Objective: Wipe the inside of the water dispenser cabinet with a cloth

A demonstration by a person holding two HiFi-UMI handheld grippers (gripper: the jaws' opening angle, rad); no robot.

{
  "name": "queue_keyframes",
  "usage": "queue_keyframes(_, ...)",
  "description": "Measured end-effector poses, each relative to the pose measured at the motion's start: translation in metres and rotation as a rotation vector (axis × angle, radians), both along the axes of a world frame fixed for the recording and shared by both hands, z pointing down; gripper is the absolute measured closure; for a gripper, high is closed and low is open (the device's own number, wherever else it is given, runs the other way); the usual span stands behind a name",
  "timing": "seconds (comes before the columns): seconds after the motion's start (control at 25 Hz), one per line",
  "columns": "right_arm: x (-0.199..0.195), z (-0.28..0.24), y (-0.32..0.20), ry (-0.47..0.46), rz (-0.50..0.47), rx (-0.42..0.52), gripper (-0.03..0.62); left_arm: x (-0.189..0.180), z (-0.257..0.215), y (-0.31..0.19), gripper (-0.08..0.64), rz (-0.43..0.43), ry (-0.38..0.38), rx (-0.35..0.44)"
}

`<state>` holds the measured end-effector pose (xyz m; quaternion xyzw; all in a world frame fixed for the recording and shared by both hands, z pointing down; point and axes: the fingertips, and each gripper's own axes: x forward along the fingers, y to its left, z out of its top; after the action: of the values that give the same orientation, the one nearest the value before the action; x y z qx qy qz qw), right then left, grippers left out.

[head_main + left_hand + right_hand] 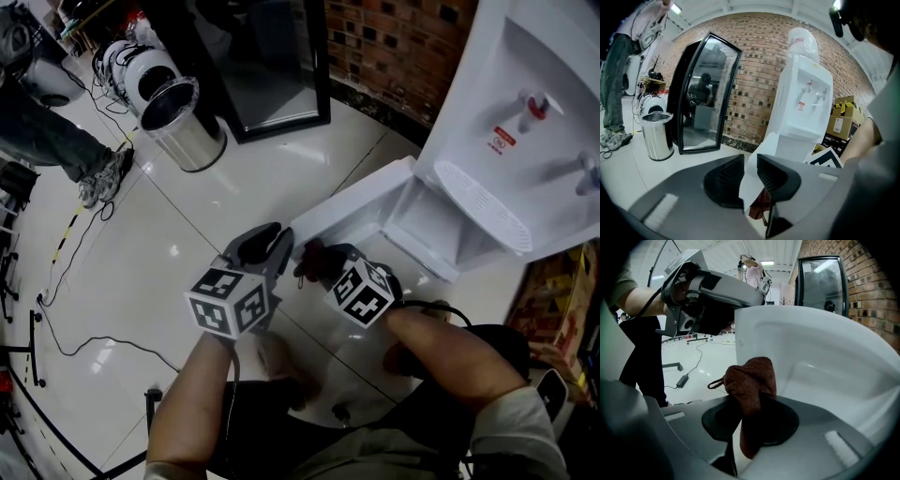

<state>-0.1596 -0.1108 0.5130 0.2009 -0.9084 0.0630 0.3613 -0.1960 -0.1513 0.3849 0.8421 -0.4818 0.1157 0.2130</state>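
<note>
The white water dispenser (525, 122) stands at the right with its low cabinet door (352, 202) swung open toward me. My left gripper (281, 246) is shut on the free edge of that door (757, 159), one pad on each side. My right gripper (314, 264) is shut on a brown cloth (750, 383), which bunches up above the jaws and sits close to the door's inner face (825, 362). In the left gripper view the cloth (761, 204) shows just below the door edge. The cabinet's inside (422, 220) is white and mostly in shadow.
A steel bin (180, 122) and a black-framed glass panel (272, 66) stand by the brick wall (394, 42) at the back. Cables (75, 328) run over the glossy white floor. A person's legs (56, 141) are at upper left. Cardboard boxes (562, 309) sit right of the dispenser.
</note>
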Motion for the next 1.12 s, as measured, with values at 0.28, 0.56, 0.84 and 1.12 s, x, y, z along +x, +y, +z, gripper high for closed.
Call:
queue_keyframes(0.28,-0.003,0.002,-0.008,0.034,0.012,0.028,0.5,-0.004,-0.001,-0.004,0.477,-0.021,-0.001,0.01)
queue_keyframes(0.56,0.013,0.006,-0.037,0.017,0.134,0.031,0.5,-0.002,-0.001,-0.002,0.477,-0.011,0.006,0.008)
queue_keyframes(0.84,0.009,0.006,-0.043,0.011,0.118,0.043,0.5,-0.004,-0.001,-0.003,0.477,-0.02,0.009,0.008)
queue_keyframes(1.12,0.022,0.005,-0.053,0.014,0.162,0.069,0.5,-0.004,-0.001,-0.003,0.477,-0.024,0.012,0.01)
